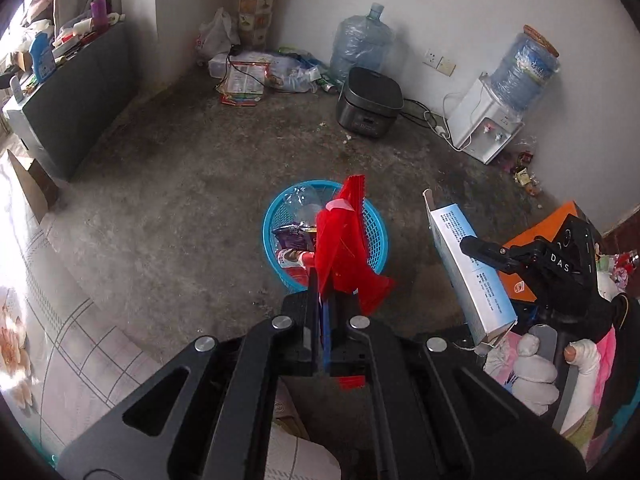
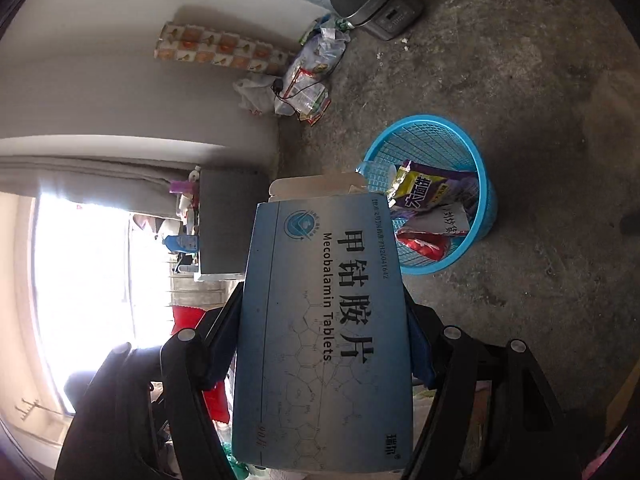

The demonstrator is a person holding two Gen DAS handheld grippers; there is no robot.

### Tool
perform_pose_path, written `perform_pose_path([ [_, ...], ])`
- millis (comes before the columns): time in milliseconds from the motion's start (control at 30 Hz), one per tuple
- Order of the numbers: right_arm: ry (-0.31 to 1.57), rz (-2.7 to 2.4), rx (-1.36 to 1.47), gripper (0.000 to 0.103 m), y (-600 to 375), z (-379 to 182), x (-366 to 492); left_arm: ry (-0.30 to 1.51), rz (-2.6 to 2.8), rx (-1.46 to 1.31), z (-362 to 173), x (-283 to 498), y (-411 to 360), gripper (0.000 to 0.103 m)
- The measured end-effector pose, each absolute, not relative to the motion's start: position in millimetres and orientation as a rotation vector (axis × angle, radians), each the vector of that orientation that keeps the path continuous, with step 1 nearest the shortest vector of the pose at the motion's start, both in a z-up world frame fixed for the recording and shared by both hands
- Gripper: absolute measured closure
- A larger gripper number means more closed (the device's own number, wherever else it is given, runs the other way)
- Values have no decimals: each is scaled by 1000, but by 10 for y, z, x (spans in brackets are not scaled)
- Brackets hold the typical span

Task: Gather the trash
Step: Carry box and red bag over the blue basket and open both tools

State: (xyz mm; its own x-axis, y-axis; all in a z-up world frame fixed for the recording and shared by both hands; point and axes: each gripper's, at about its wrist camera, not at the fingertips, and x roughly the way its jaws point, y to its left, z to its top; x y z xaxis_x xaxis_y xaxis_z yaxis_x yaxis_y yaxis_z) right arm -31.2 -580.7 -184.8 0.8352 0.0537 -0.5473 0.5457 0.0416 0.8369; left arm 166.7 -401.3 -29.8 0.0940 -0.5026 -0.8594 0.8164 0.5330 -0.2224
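Note:
My left gripper (image 1: 326, 300) is shut on a red plastic wrapper (image 1: 344, 240) and holds it above the near rim of a blue mesh basket (image 1: 374, 236) on the concrete floor. The basket holds several snack wrappers. My right gripper (image 2: 324, 340) is shut on a blue Mecobalamin Tablets box (image 2: 324, 320) with its top flap open. It also shows in the left wrist view (image 1: 468, 268), to the right of the basket. In the right wrist view the basket (image 2: 486, 184) lies ahead and to the right of the box.
A grey rice cooker (image 1: 368, 102), a water dispenser (image 1: 486, 120) with cables, a large water bottle (image 1: 360, 44) and a pile of bags and packets (image 1: 256, 72) stand along the far wall. A grey cabinet (image 1: 76, 92) is at the left. Small wrappers (image 1: 524, 172) lie near the dispenser.

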Motion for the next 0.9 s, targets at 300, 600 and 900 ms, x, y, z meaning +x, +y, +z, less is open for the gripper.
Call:
perform_pose_path([
  [300, 442, -423, 1865, 34, -6303, -2838, 98, 1352, -981, 332, -1309, 2183, -5125, 101],
  [600, 464, -585, 1980, 21, -6708, -3691, 281, 1401, -935, 243, -1703, 2445, -5501, 64],
  [900, 472, -655, 1798, 21, -6651, -3479, 34, 1272, -966, 184, -1101, 2486, -5216, 61],
])
